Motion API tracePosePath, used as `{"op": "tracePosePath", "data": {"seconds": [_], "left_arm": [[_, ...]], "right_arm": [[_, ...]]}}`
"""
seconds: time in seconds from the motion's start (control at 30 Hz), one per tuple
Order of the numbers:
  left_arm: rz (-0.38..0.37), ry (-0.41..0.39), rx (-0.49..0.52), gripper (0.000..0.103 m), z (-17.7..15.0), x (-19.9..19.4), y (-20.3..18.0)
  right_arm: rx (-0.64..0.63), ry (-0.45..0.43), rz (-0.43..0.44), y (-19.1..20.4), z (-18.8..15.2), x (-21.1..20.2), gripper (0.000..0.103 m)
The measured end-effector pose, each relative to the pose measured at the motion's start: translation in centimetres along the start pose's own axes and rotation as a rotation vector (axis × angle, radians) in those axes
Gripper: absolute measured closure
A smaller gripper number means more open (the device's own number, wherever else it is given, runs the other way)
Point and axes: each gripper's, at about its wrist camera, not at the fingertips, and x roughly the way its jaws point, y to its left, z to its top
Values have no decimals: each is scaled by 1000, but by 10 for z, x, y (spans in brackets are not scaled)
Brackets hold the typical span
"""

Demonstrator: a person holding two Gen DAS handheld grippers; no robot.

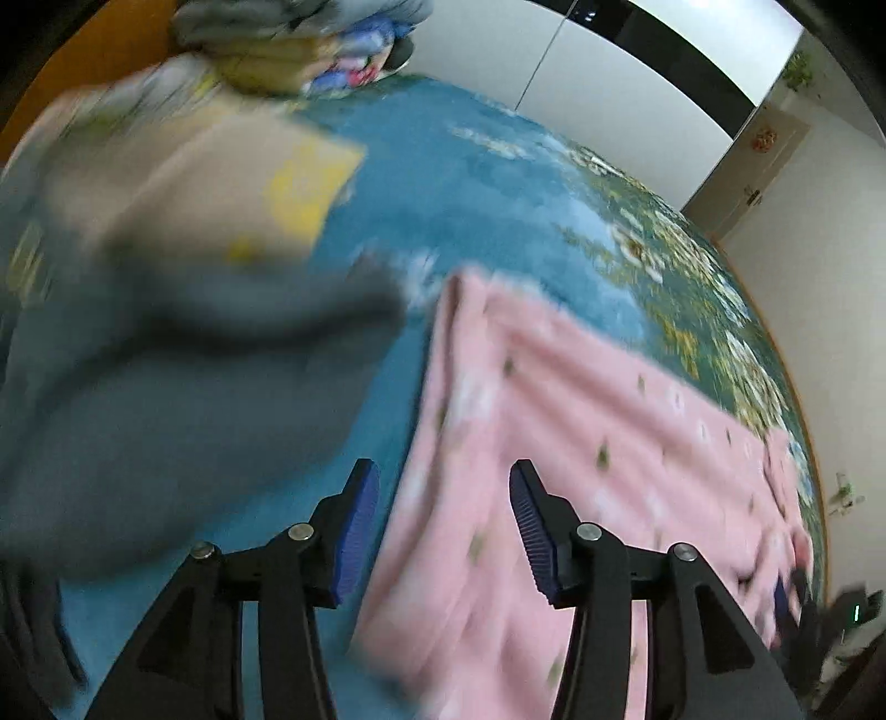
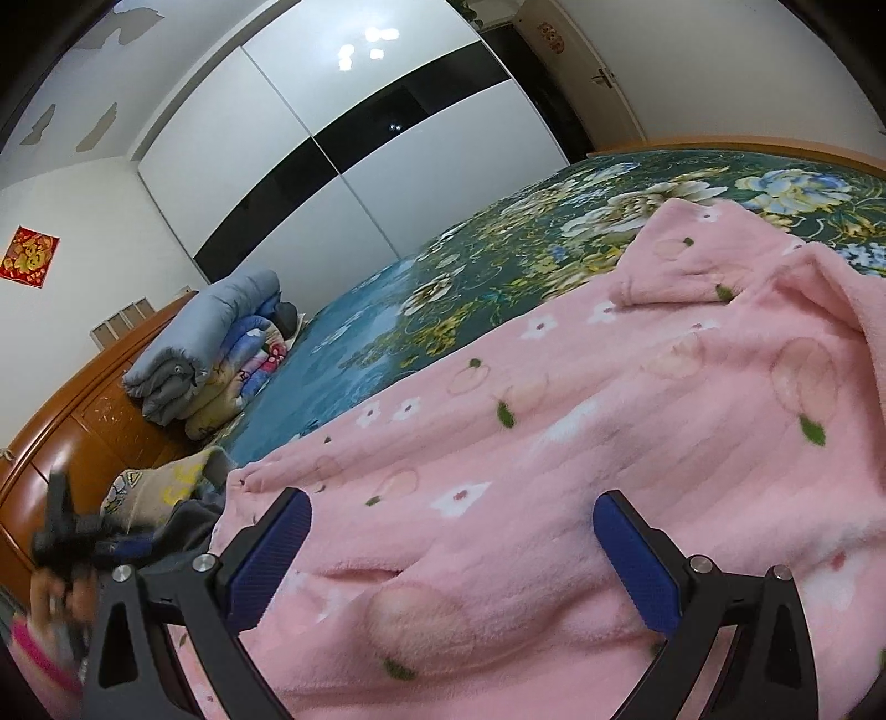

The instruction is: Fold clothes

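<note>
I have both the left gripper (image 1: 443,487) and right gripper (image 2: 451,518) spread wide, gripping nothing, over the pink fleece garment (image 2: 609,399) on the bed (image 2: 498,260).

The left gripper (image 1: 443,531) is hanging with its jaws apart over the edge of a pink fleece garment (image 1: 581,443), which is spreading toward four o'clock on the blue floral bedspread (image 1: 470,183). A blurred grey garment (image 1: 183,387) is lying at nine o'clock, folded bedding (image 1: 310,50) at twelve.
</note>
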Motion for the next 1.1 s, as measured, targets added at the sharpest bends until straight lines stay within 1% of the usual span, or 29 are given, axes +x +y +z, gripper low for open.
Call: {"op": "tracePosePath", "data": {"seconds": [0.03, 0.07, 0.1, 0.17, 0.2, 0.23, 0.3, 0.37, 0.43, 0.47, 0.5, 0.53, 0.6, 0.63, 0.73, 0.77, 0.83, 0.9, 1.03, 1.1], "left_arm": [[-8, 13, -25, 52, -19, -3, 12], [-18, 26, -48, 52, -30, -3, 21], [-43, 49, -80, 52, -45, -2, 30], [-118, 74, -145, 52, -63, 2, 40], [-169, 93, -198, 52, -73, 8, 45], [-195, 114, -235, 52, -78, 13, 48], [-233, 123, -295, 52, -85, 23, 50], [-260, 98, -352, 52, -87, 30, 48], [-288, 73, -383, 53, -86, 32, 44], [-286, 70, -398, 56, -85, 33, 42], [-283, 67, -412, 74, -85, 34, 41], [-279, 72, -423, 83, -84, 36, 40], [-291, 46, -458, 94, -84, 29, 42], [-297, 32, -475, 94, -83, 25, 43], [-275, -88, -494, 96, -76, -9, 54], [-274, -110, -504, 96, -74, -19, 60], [-248, -144, -525, 96, -76, -35, 73], [-207, -142, -545, 97, -86, -39, 85], [-226, -109, -575, 97, -96, -30, 94], [-236, -92, -590, 97, -101, -25, 99]], "right_arm": [[1, 0, 1, 0, 0, -1, 0], [0, 1, 1, 0, -1, -2, 0], [-1, 3, 1, 0, -1, -3, 0], [-7, 5, 1, 0, -2, -6, 0], [-15, 6, 1, 1, -3, -8, 0], [-20, 6, 0, 1, -3, -9, 0], [-30, 7, -1, 2, -4, -12, 0], [-40, 8, -2, 2, -4, -14, 0], [-46, 5, -6, 1, -4, -17, 0], [-43, 3, -6, 0, -3, -18, 0], [-40, 1, -5, -1, -3, -20, 0], [-36, -2, -4, -3, -2, -21, 0], [-23, -6, -1, -5, -1, -22, 0], [-17, -6, 1, -6, -1, -23, 0], [-9, -4, 11, -8, -1, -25, 0], [-12, -5, 12, -8, -1, -26, 0], [-20, -9, 10, -7, -1, -28, 0], [-22, -14, 8, -8, 0, -30, 0], [-17, -7, 17, -7, -1, -32, 0], [-50, 11, 27, -2, -1, -35, 0]]}}
